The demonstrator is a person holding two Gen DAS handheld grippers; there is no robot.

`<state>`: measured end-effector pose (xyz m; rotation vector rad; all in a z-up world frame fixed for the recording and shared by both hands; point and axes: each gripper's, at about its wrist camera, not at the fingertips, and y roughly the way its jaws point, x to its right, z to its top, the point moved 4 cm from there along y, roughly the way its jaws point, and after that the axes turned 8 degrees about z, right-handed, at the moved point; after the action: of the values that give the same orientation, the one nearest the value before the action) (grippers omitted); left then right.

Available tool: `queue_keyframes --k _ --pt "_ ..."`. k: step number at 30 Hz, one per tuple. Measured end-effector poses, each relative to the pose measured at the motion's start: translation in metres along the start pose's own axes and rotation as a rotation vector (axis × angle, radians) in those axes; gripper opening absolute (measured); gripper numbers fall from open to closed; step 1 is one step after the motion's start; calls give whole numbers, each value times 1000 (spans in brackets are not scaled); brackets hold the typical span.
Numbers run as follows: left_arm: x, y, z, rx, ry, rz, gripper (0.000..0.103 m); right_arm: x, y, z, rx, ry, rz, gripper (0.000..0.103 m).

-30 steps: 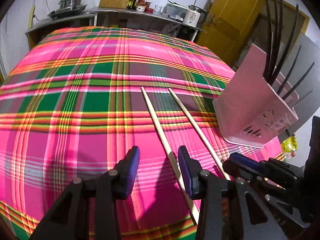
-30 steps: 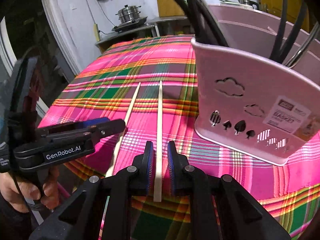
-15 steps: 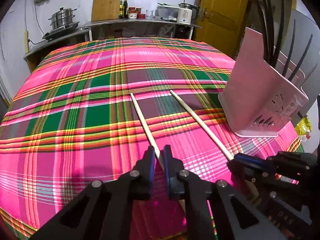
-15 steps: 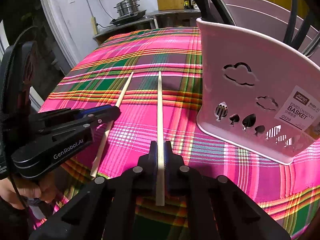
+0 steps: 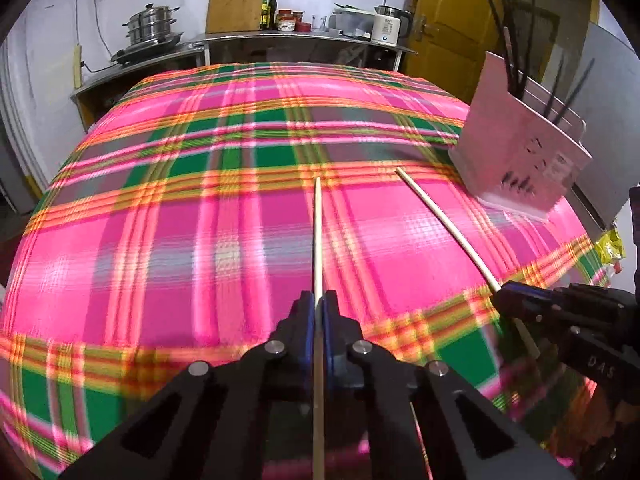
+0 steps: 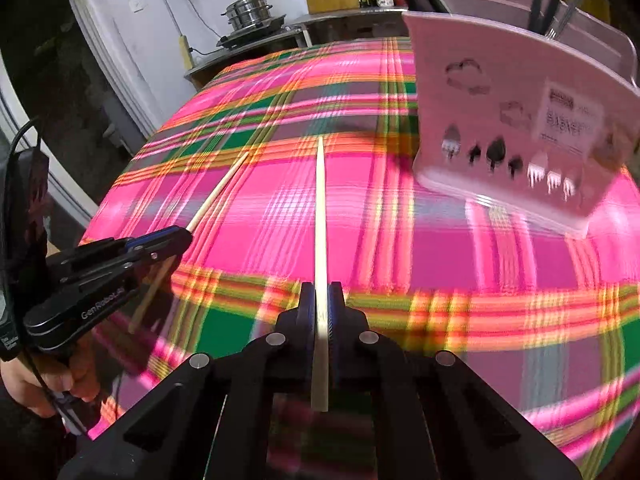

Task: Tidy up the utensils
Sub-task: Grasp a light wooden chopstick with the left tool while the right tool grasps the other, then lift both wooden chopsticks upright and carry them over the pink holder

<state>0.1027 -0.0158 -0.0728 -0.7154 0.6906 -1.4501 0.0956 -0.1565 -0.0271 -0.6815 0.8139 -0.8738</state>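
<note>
My left gripper point(image 5: 318, 307) is shut on a pale wooden chopstick point(image 5: 317, 236) that points forward, lifted above the plaid tablecloth. My right gripper point(image 6: 321, 305) is shut on the second wooden chopstick point(image 6: 320, 216), also held off the cloth. Each gripper shows in the other's view: the right one point(image 5: 504, 300) with its chopstick point(image 5: 444, 224), the left one point(image 6: 180, 236) with its chopstick point(image 6: 218, 194). A pink utensil basket point(image 6: 516, 120) with several dark utensils stands at the right; it also shows in the left wrist view point(image 5: 516, 156).
The table under the pink and green plaid cloth point(image 5: 200, 200) fills both views. Behind it a counter point(image 5: 280, 36) carries pots, bottles and a kettle. A yellow door point(image 5: 440, 20) is at the back right.
Both grippers closed on their chopsticks and raised them off the cloth. Both views have pulled up and back, and the basket now looks farther away.
</note>
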Motion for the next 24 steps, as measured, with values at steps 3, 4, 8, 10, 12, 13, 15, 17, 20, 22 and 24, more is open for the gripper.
queue_keyframes --k 3,4,8,10,12,13,15,17,20,22,24 --pt "-4 -9 -15 -16 -17 -5 5 -9 -7 -15 -2 10 3 6" --pt "-5 -13 -19 -17 -20 -5 5 -11 -8 -18 -1 14 1 6" --pt "-5 -19 -25 -28 -39 -17 5 -12 -11 -22 -6 42 22 7" --pt "-3 -19 -25 -36 -49 -40 5 -13 -12 -21 -18 43 48 7" --pt "-3 -19 -24 -46 -65 -71 5 -17 -12 -17 -24 26 53 7" --pt "-3 -18 -21 -50 -72 -87 6 -19 -12 -13 -17 15 46 7" --pt "-3 -16 -15 -45 -74 -93 8 -20 -12 -5 -5 3 48 7" --pt "-4 -13 -6 -41 -79 -98 11 -19 -11 4 3 -5 43 8" --pt "-5 -6 9 -39 -90 -109 19 -18 -3 20 8 -25 34 8" --pt "-4 -1 16 -38 -93 -123 21 -18 4 31 11 -40 30 8" --pt "-2 5 22 -39 -88 -131 24 -18 10 38 11 -48 26 8"
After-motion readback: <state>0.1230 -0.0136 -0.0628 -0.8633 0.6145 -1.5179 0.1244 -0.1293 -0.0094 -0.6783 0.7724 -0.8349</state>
